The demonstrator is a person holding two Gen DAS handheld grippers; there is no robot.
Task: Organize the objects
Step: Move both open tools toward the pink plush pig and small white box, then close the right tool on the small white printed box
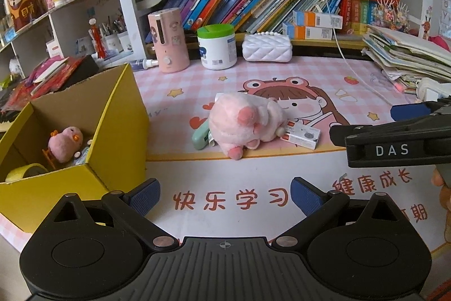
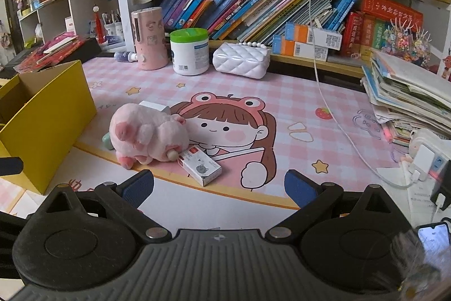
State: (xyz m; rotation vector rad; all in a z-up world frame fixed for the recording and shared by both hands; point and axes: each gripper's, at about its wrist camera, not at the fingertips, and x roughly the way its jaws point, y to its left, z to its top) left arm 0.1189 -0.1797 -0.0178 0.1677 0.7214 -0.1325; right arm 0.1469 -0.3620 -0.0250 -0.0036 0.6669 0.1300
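Both the left gripper (image 1: 225, 196) and the right gripper (image 2: 219, 188) hang with blue-padded fingers spread and empty above the desk's near edge, so the step in hand looks like choosing the next item for the open yellow cardboard box (image 1: 118, 114), which already holds a small pink fluffy chick toy (image 1: 65, 143) and a roll of yellowish tape (image 1: 25, 171). The likeliest target is the pink plush pig (image 2: 146, 133), lying on its side mid-mat, overlapping a small white carton (image 2: 201, 165) and a mint-green object (image 1: 200, 136); taking it calls for a wide grip across its soft body. All lie on a pink checked cartoon desk mat (image 2: 282, 92) below crowded bookshelves (image 2: 239, 4).
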